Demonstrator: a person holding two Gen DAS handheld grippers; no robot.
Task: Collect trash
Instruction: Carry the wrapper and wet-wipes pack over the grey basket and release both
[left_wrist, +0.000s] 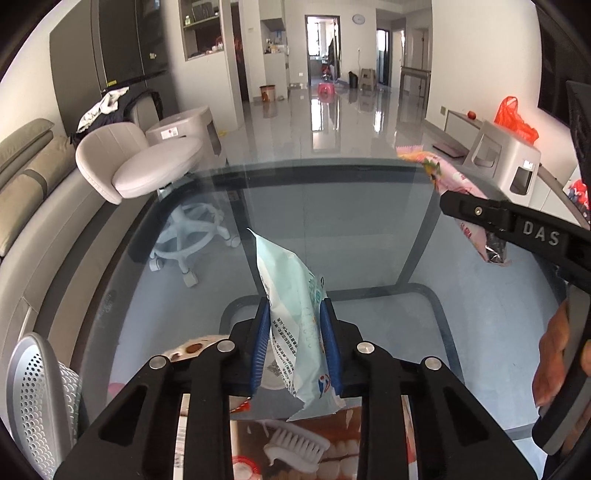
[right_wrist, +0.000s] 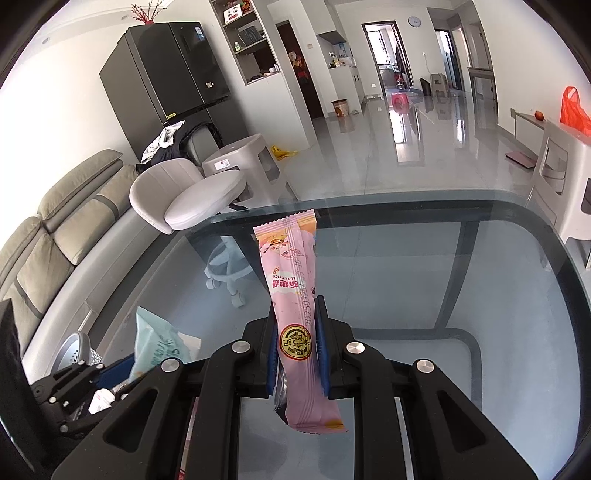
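Observation:
My left gripper (left_wrist: 295, 325) is shut on a pale blue-green wrapper (left_wrist: 291, 295), held upright above the glass table (left_wrist: 369, 229). My right gripper (right_wrist: 297, 325) is shut on a long pink snack wrapper (right_wrist: 291, 280), also held above the table. In the left wrist view the right gripper (left_wrist: 448, 203) reaches in from the right with the pink wrapper (left_wrist: 450, 177) in it. In the right wrist view the left gripper (right_wrist: 107, 373) shows at the lower left with the blue-green wrapper (right_wrist: 159, 343).
A perforated metal bin (left_wrist: 40, 391) stands at the table's left edge, also visible in the right wrist view (right_wrist: 75, 349). A printed toothbrush box (left_wrist: 295, 446) and small scraps (left_wrist: 192, 347) lie under the left gripper. A white swivel chair (left_wrist: 147, 162) and sofa (left_wrist: 26, 173) stand left.

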